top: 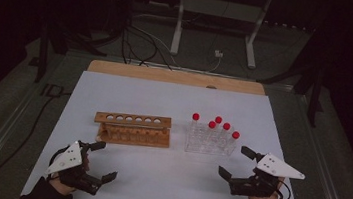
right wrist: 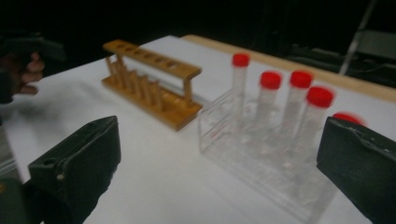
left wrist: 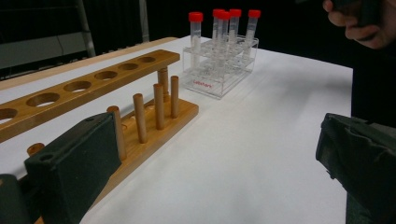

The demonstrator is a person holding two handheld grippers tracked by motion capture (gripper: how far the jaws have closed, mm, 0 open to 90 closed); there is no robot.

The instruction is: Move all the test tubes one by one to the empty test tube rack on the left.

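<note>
red-capped tubes (top: 217,126) are what i'm going for here, five of them standing upright in the clear plastic rack (top: 208,142), which sits just ahead and a bit to the inside of my right gripper (top: 236,163). that gripper has its jaws spread wide with nothing between them, and in the right gripper view the nearest tube (right wrist: 319,116) is lined up close to the far jaw. my left gripper (top: 101,160) is also wide apart and empty, parked near my edge of the table, with the wooden rack (top: 132,128) just ahead of it.

my guess at how to do this well: go for the closest tube on the right end first, since it's the one with free air around it. come in level, with the jaws either side of the tube body just under the cap, not on the cap itself. squeeze gently, then lift straight up so the clear rack doesn't tip or drag along. the tubes stand close together, so a sloppy angle could bump a neighbour.

counts, as far as i can see:
- five tubes, all red caps
- one clear rack
- one wooden rack, six holes along the top bar, all empty
- a row of wooden pegs (left wrist: 159,106) on its base; i can't count them cleanly
</note>
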